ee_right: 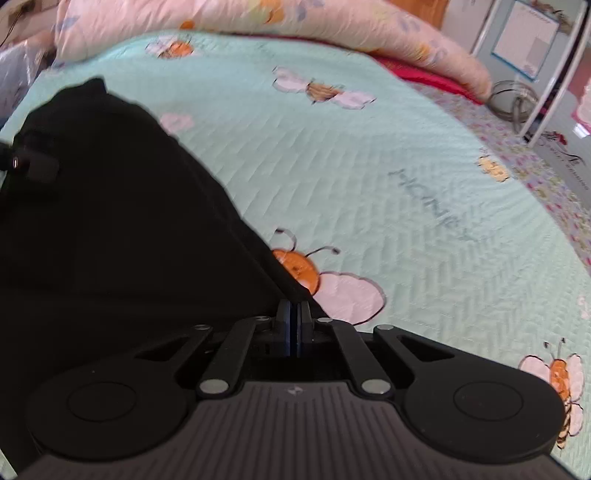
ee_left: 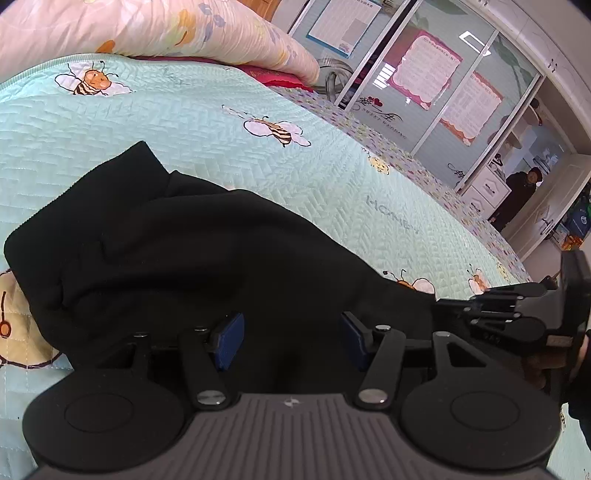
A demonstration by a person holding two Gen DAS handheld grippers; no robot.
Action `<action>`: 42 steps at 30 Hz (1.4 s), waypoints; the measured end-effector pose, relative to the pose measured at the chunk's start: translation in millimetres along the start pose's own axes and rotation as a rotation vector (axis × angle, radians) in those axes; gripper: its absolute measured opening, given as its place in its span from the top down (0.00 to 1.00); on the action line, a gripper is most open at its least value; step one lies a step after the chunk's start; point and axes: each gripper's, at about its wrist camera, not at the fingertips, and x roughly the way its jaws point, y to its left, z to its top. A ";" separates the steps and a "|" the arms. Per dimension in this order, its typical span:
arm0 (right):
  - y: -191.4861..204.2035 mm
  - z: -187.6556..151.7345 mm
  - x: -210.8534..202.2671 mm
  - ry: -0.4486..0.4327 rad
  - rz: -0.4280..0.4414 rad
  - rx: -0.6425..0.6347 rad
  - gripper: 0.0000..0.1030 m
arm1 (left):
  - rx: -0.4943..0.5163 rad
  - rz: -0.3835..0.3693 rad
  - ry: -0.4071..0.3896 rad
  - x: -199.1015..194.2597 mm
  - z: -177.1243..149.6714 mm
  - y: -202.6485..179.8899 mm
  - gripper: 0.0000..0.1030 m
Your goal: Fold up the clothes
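A black garment (ee_left: 177, 236) lies partly bunched on a mint quilted bedspread (ee_left: 221, 122) printed with bees. My left gripper (ee_left: 291, 339) is open, its blue pads wide apart over the garment's near edge. My right gripper (ee_right: 294, 314) is shut on a corner of the black garment (ee_right: 110, 229), and the cloth stretches taut up and to the left from it. The right gripper also shows in the left wrist view (ee_left: 517, 306), at the garment's right end. The left gripper shows dimly at the left edge of the right wrist view (ee_right: 29, 162).
A pink floral duvet (ee_left: 166, 29) is piled along the head of the bed. Glass sliding doors with posters (ee_left: 424, 70) stand beyond the bed's far side. A person in dark clothes (ee_left: 517, 192) stands in a doorway. The bedspread (ee_right: 406, 184) stretches to the right of the garment.
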 end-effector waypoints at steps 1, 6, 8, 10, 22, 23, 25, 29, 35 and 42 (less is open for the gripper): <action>-0.8 -0.1 -1.3 -0.004 0.003 0.008 1.00 | 0.000 0.001 0.001 0.4 0.0 -0.1 0.42; -4.6 2.2 -7.6 -0.057 -0.037 0.029 1.00 | -0.005 0.000 -0.001 -1.5 -1.5 -1.7 0.42; -9.2 5.9 -9.6 -0.080 -0.058 0.050 1.00 | -0.006 0.001 0.000 -1.2 -2.2 -1.7 0.42; -11.8 5.8 -5.5 -0.080 -0.073 0.064 1.00 | -0.009 0.001 0.003 -0.5 -2.8 -1.7 0.42; -17.6 -36.1 -24.8 -0.208 -0.168 0.372 0.87 | 0.031 -0.051 0.016 -12.1 -11.1 -17.9 0.41; -18.8 -45.8 -35.3 -0.213 -0.176 0.401 0.86 | 0.044 -0.062 0.020 -13.2 -13.2 -22.3 0.41; -19.2 -68.1 -48.6 -0.193 -0.194 0.445 0.84 | 0.077 -0.072 0.033 -13.5 -18.1 -33.0 0.41; -37.7 -110.5 -56.3 -0.133 -0.262 0.564 0.84 | 0.111 -0.078 0.061 -10.1 -22.7 -52.0 0.41; -92.3 -147.0 -79.2 -0.234 -0.287 0.854 0.80 | 0.138 -0.078 0.090 -12.2 -28.2 -73.7 0.41; -140.4 -215.2 -107.0 -0.244 -0.410 1.007 0.69 | 0.178 -0.080 0.139 -6.0 -32.5 -100.9 0.41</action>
